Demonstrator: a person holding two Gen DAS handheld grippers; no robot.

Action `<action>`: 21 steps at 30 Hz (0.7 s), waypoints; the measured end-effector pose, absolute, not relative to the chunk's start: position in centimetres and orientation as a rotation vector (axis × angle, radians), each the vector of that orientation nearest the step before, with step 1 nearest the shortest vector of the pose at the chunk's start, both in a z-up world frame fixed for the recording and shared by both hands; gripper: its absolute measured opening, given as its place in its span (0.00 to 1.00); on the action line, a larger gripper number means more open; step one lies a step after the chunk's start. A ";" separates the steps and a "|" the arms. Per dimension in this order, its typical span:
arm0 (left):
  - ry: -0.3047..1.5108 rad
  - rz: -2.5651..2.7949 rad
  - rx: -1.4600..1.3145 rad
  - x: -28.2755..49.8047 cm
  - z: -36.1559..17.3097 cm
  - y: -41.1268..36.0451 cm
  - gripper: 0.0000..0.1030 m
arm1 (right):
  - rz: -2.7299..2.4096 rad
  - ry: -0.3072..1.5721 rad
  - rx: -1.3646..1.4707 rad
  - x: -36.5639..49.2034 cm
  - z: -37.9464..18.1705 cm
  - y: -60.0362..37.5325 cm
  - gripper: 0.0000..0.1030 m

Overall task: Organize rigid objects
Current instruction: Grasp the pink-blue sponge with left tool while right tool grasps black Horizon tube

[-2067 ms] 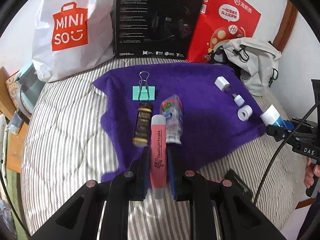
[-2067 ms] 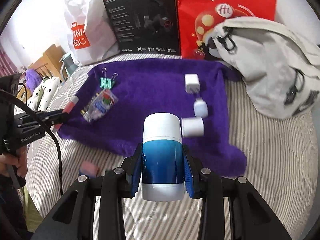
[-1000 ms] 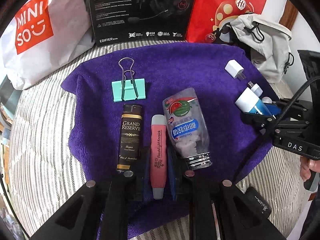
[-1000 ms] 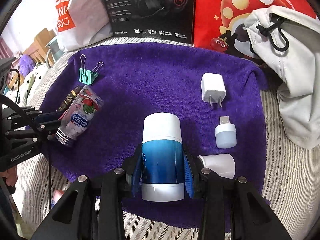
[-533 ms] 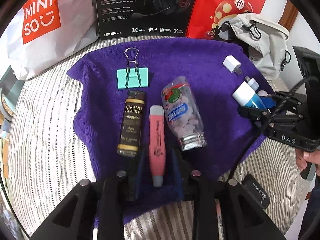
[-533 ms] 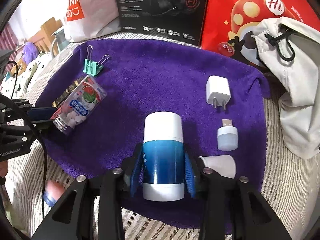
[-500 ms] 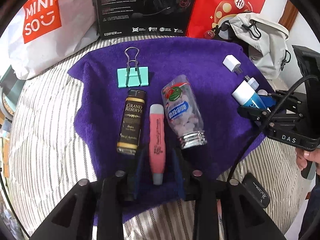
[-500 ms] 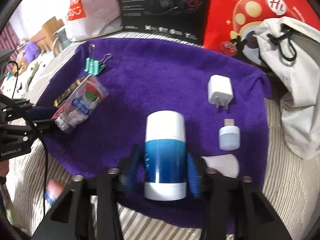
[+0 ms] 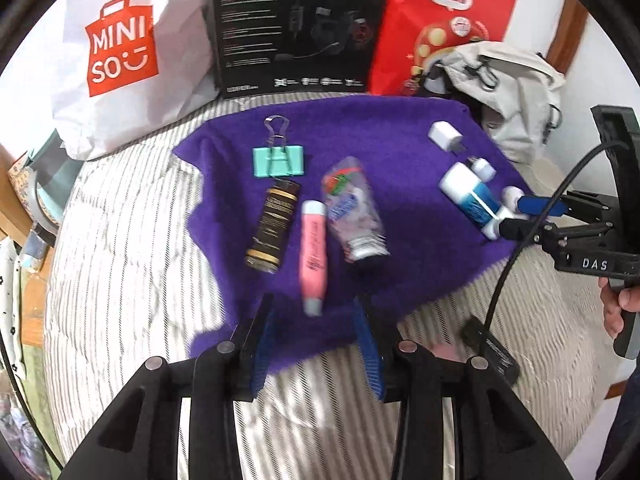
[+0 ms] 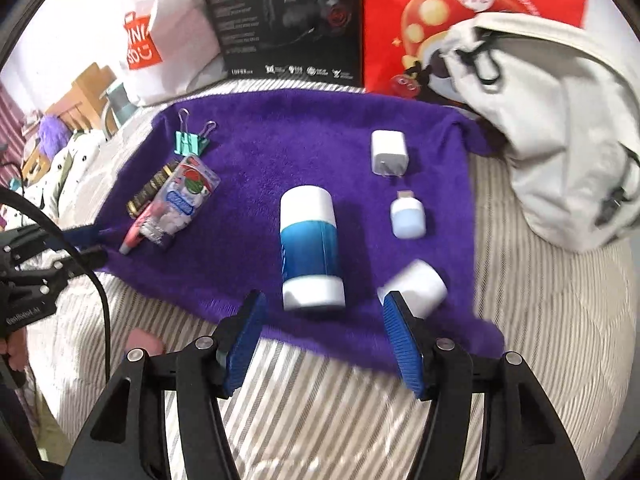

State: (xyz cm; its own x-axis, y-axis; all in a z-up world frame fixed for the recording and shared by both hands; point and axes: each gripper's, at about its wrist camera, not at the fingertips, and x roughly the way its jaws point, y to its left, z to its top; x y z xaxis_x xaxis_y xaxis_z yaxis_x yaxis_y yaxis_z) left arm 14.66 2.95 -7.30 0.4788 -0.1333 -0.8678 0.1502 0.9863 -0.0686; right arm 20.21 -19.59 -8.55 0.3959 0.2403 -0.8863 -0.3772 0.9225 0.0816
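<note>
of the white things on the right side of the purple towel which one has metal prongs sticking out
The square white wall charger, farthest from the right gripper. The small white USB light has one flat plug; the white cylinder shows none.

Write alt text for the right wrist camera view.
Open right tongs sit just behind a blue-and-white bottle lying on a purple towel. A white charger, a small USB light and a white cap lie to its right.

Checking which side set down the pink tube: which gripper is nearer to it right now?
Left. The left gripper sits open just behind the pink tube, its fingers either side of the tube's near end. The right gripper is across the purple towel, behind the blue-and-white bottle.
</note>
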 end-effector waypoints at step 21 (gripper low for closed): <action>1.141 -0.185 -0.001 10.7 -11.3 -4.5 0.40 | 0.341 1.131 0.052 10.1 -9.3 -27.6 0.63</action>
State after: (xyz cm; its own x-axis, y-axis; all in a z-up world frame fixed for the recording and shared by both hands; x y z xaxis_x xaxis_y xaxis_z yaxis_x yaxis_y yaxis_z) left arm 10.68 -4.53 -11.29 0.4028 -0.1466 -0.9035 0.1460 0.9847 -0.0947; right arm 10.14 -27.63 -9.29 0.3801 0.2934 -0.8772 -0.2412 0.9470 0.2122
